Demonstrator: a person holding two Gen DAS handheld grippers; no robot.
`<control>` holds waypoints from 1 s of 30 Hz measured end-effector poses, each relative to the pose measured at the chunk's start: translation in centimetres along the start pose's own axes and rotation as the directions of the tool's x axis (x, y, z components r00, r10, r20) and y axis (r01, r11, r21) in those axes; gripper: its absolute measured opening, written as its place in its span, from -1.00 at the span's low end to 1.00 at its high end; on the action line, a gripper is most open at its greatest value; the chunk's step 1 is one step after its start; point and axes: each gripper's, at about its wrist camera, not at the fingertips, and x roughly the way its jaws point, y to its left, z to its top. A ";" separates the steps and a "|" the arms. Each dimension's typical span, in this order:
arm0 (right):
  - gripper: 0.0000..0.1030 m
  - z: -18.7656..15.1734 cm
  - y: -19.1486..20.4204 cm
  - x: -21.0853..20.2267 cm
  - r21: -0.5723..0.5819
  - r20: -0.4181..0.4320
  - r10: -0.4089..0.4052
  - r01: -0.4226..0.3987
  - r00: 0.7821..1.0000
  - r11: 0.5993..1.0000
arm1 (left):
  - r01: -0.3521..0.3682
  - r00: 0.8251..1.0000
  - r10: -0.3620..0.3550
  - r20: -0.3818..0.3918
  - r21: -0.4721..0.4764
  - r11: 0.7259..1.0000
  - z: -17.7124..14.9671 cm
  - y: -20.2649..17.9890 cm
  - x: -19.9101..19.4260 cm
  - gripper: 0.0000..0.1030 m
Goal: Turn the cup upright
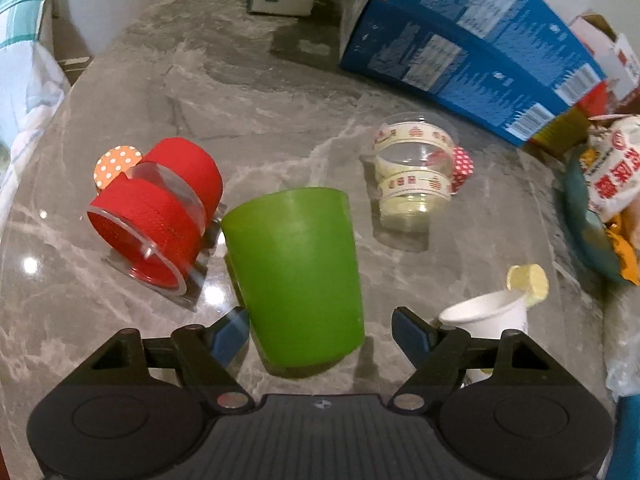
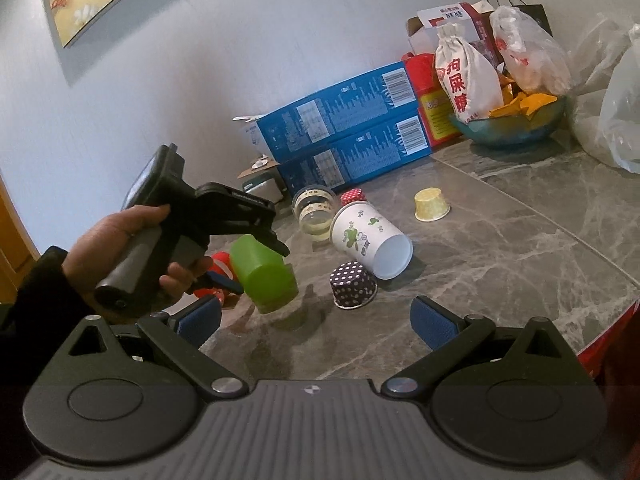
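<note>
A green plastic cup (image 1: 296, 272) is between the fingers of my left gripper (image 1: 320, 332), tilted, closed base toward the far side. The left pad touches it; a gap shows at the right pad. In the right wrist view the green cup (image 2: 264, 276) hangs tilted just above the grey marble table (image 2: 500, 248), with the left gripper (image 2: 260, 264) around it. My right gripper (image 2: 316, 320) is open and empty, low over the table near its front.
A white printed paper cup (image 2: 370, 240) lies on its side. A dotted cupcake liner (image 2: 352, 289) and a yellow one (image 2: 431, 204) stand upside down. A clear cup with red bands (image 1: 156, 212) lies left; a clear taped cup (image 1: 414, 172) behind. Blue boxes (image 2: 340, 136) line the wall.
</note>
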 end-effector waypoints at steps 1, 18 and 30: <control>0.98 0.0 -0.1 0.0 0.002 -0.001 0.001 -0.001 1.000 1.000 | -0.007 1.000 0.007 -0.004 -0.005 1.000 0.2 -0.1 0.3 0.58; 0.98 -0.4 -0.6 0.6 0.041 -0.025 0.010 -0.009 1.000 0.999 | -0.077 0.997 0.074 0.027 0.160 0.984 -1.4 -0.9 0.5 0.29; 0.98 -0.4 -1.9 0.5 0.267 -0.063 0.109 -0.089 0.992 0.960 | 0.057 0.995 -0.086 0.045 0.455 0.889 -12.3 4.5 -6.3 0.29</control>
